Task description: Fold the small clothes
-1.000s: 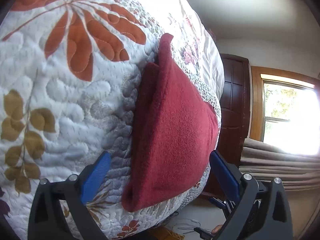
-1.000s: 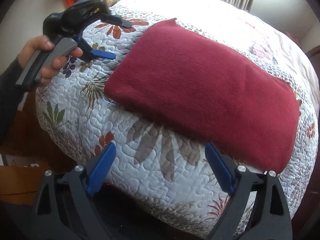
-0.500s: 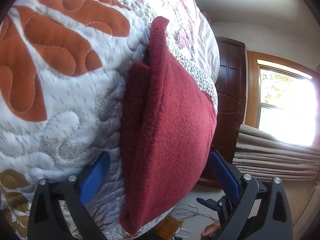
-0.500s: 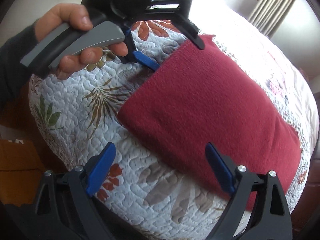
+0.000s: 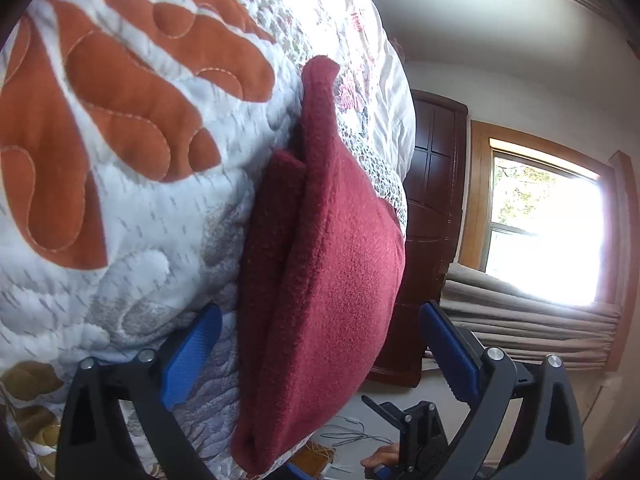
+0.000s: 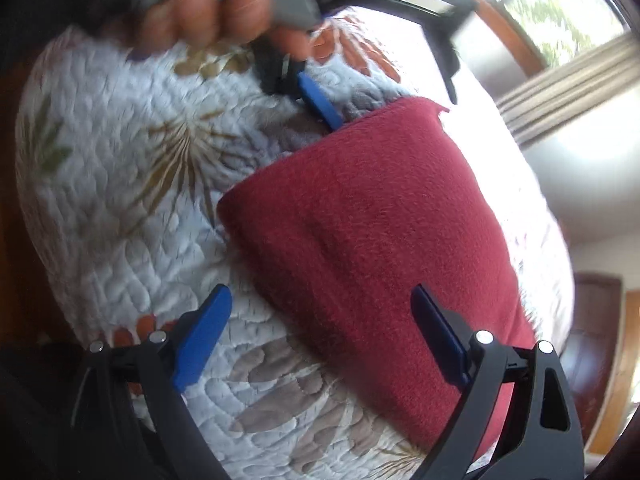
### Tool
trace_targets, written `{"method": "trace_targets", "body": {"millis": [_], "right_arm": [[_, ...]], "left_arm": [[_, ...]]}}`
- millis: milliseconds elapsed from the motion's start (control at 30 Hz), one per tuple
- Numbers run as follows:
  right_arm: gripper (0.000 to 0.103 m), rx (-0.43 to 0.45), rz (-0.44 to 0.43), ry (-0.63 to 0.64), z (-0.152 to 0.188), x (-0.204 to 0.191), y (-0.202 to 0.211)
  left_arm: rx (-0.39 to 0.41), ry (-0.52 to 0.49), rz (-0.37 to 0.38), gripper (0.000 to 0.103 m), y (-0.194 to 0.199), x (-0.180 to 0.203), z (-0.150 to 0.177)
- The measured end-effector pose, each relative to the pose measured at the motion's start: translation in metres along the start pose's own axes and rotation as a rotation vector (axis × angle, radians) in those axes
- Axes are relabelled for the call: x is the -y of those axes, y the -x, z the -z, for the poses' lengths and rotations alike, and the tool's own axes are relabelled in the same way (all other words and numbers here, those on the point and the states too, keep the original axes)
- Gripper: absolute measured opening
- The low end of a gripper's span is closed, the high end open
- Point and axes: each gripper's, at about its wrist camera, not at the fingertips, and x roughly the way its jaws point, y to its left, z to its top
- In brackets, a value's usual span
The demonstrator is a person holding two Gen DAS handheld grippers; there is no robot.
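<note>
Blur smears hand [image 6: 208, 16] above red cloth [image 6: 372, 240]

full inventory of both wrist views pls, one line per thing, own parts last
fleece cloth: 1, dark red, folded, lying on the quilt
quilt: 1, white with orange and brown leaf print, covers the bed
door: 1, dark brown wood, behind the bed
window: 1, wood frame, bright, right of the door
folded blind: 1, beige, bunched at the window's lower edge
left gripper: 1, black with blue pads, open, straddling the cloth's short end
right gripper: 1, black with blue pads, open, over the cloth's long edge
hand: 1, blurred, on the left gripper's grey handle
</note>
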Motion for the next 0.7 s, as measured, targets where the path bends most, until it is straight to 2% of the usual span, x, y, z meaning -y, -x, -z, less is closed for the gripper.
{"method": "trace_targets", "body": {"millis": [167,333,367,400,433,467,500,567,700], "right_arm": [[0.089,0.032,0.121,0.137,0.004,-0.024,-0.017],[0.089,0.096,0.23,0.239,-0.006,-0.036,-0.031],[0.086,0.111,0.249,0.246,-0.01,-0.036,-0.034],[0.075,0.109,0.25,0.242,-0.012,-0.035,-0.037],[0.069,0.099,0.235,0.222,-0.016,-0.03,-0.04],[0.057,0.096,0.22,0.19,-0.018,-0.023,-0.041],[0.039,0.089,0.197,0.159,-0.02,-0.016,-0.042],[0.023,0.106,0.145,0.089,-0.019,0.001,-0.033],[0.019,0.16,0.042,-0.093,-0.02,0.038,-0.003]], "left_arm": [[-0.002,-0.002,0.006,0.099,0.002,-0.004,-0.002],[-0.004,-0.001,0.016,0.099,0.009,-0.013,-0.004],[-0.003,0.0,0.017,0.099,0.01,-0.014,-0.004],[-0.001,0.001,0.017,0.099,0.01,-0.014,-0.004],[0.0,0.001,0.018,0.099,0.01,-0.014,-0.003],[0.001,0.0,0.02,0.099,0.011,-0.016,-0.003],[0.003,0.0,0.025,0.099,0.012,-0.016,-0.003],[0.005,0.006,0.04,0.099,0.016,-0.02,-0.004],[0.021,0.044,0.087,0.099,0.024,-0.028,-0.005]]}}
